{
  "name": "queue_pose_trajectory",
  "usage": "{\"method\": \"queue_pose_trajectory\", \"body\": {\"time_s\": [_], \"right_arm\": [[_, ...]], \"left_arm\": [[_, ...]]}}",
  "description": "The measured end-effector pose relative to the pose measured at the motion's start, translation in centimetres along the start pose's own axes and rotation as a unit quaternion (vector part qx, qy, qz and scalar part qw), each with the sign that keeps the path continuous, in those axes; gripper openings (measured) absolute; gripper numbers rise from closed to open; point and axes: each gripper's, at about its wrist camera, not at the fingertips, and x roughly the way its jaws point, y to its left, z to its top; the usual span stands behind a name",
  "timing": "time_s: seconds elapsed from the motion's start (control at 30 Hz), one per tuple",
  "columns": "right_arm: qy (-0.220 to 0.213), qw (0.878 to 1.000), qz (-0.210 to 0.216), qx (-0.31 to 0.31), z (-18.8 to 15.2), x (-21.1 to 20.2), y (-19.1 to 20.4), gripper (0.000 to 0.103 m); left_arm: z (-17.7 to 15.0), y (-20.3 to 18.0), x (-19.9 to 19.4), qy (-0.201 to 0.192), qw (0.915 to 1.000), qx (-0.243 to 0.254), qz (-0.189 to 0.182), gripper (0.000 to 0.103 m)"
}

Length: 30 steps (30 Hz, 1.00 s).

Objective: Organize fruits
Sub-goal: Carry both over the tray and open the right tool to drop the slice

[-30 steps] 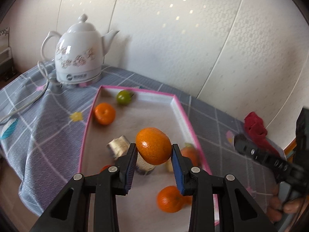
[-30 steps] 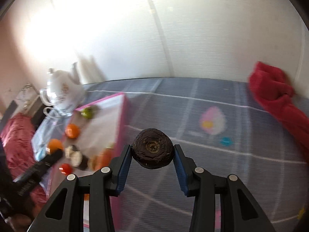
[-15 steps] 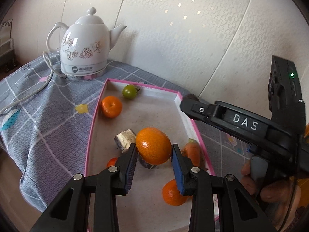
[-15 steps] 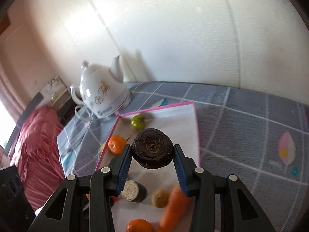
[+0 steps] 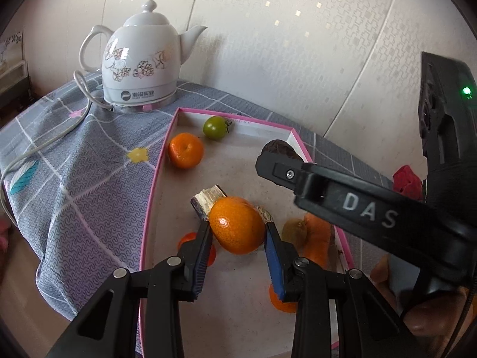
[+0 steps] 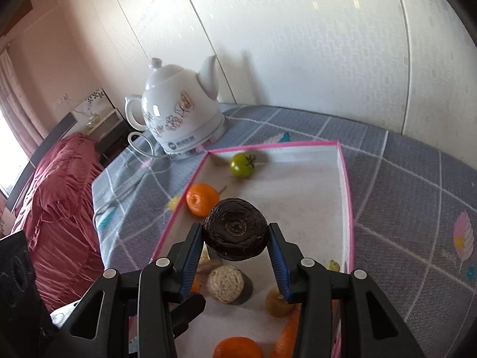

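My left gripper [image 5: 237, 229] is shut on an orange mandarin [image 5: 237, 225] and holds it above the pink-rimmed tray [image 5: 155, 185]. My right gripper [image 6: 235, 237] is shut on a dark brown round fruit [image 6: 235, 232] above the same tray [image 6: 345, 185]; its finger and the dark fruit [image 5: 278, 147] also show in the left wrist view. In the tray lie a green tomato [image 6: 241, 164], another mandarin [image 6: 201, 198], a carrot [image 5: 317, 243], a small brownish fruit [image 6: 278, 301], two cut stem pieces [image 6: 225, 283] and more oranges [image 6: 237, 347].
A white flowered electric kettle [image 5: 143, 65] with its cord [image 5: 44, 146] stands behind the tray's left corner on the grey checked cloth [image 5: 74, 179]. The wall is close behind. A red cloth [image 5: 407, 179] lies at the right. A red bedspread [image 6: 50, 208] is beyond the table's left edge.
My right gripper has swung left with the dark fruit, from over the bare cloth to over the tray. My left gripper has moved nearer the tray, still holding the mandarin.
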Motion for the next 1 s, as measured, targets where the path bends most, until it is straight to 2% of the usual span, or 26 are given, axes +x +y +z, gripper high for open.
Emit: {"method": "queue_pose_trajectory", "body": {"time_s": [0.23, 0.67, 1.0], "right_arm": [[0.005, 1.000, 0.009, 0.012, 0.0, 0.0, -0.6, 0.045], [0.017, 1.000, -0.002, 0.013, -0.3, 0.2, -0.7, 0.045], [0.012, 1.000, 0.001, 0.026, -0.3, -0.3, -1.4, 0.045]], "left_arm": [[-0.1, 0.1, 0.3, 0.003, 0.9999, -0.004, 0.013, 0.035], [-0.3, -0.3, 0.6, 0.002, 0.9996, 0.004, 0.027, 0.036], [-0.2, 0.0, 0.6, -0.003, 0.9994, -0.005, 0.034, 0.036]]}}
